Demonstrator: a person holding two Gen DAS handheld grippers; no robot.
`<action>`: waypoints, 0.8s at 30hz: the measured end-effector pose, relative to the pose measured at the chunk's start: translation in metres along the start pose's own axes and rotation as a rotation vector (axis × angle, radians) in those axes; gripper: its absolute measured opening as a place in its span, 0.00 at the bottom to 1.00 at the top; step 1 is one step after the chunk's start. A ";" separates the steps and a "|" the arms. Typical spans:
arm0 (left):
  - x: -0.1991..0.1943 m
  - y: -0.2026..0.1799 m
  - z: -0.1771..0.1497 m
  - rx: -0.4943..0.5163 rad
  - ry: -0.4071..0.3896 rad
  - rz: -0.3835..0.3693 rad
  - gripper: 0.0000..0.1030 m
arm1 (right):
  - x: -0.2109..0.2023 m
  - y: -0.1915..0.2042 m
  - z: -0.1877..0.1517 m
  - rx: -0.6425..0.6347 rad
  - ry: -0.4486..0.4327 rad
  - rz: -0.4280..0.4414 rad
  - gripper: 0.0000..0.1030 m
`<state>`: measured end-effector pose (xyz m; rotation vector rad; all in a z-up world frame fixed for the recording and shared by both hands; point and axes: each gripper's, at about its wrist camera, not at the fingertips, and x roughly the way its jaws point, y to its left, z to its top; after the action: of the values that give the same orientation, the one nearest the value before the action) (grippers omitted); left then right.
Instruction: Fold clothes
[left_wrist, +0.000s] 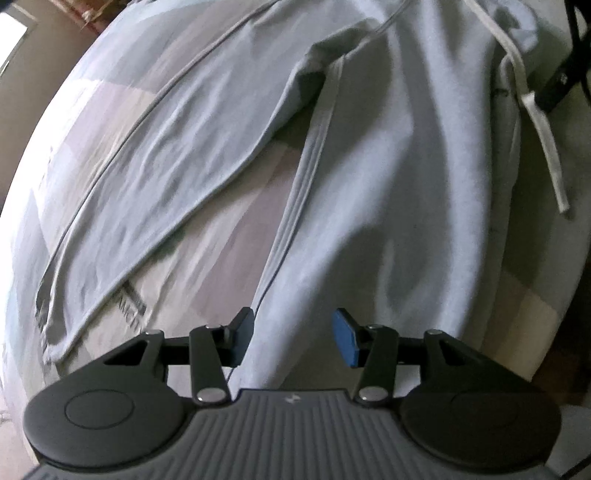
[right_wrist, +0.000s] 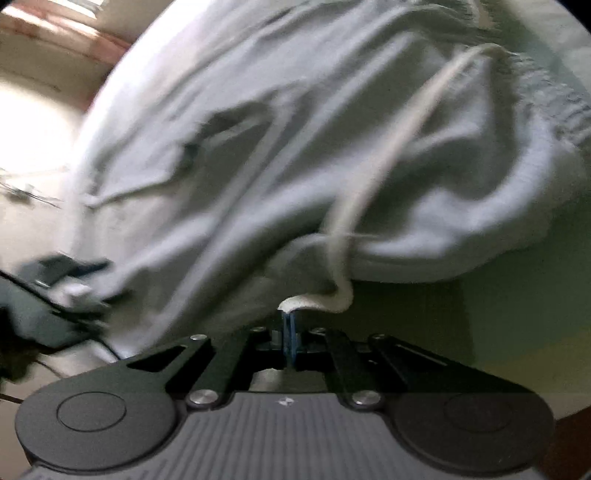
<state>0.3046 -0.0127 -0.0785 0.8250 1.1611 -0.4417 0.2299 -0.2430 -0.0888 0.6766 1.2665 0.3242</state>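
Grey sweatpants (left_wrist: 388, 177) spread on patterned bedding (left_wrist: 122, 110), left gripper (left_wrist: 293, 338) held half-wide over a leg, nothing pinched, right gripper (right_wrist: 289, 334) clamped together beside white drawstring (right_wrist: 369, 184), hold uncertain

The left tongs (left_wrist: 293, 338) are built of black linkage arms joined by silver round-headed screws, tipped with blue pads (left_wrist: 347, 338). A grey ribbed housing with a small white mark is flanked by two dark round discs. The right tongs (right_wrist: 289, 338) are made alike.
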 end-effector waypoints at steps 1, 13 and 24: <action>0.001 0.002 -0.003 -0.010 0.008 0.006 0.48 | 0.000 0.007 0.003 0.001 -0.005 0.037 0.05; 0.004 0.008 -0.018 -0.056 0.004 0.025 0.48 | 0.006 0.066 0.038 -0.128 -0.089 0.138 0.48; -0.012 -0.014 -0.014 -0.057 -0.018 -0.028 0.53 | -0.053 -0.088 -0.032 0.266 -0.207 0.027 0.72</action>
<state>0.2819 -0.0119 -0.0747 0.7544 1.1650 -0.4362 0.1719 -0.3318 -0.1081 0.9307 1.1120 0.1041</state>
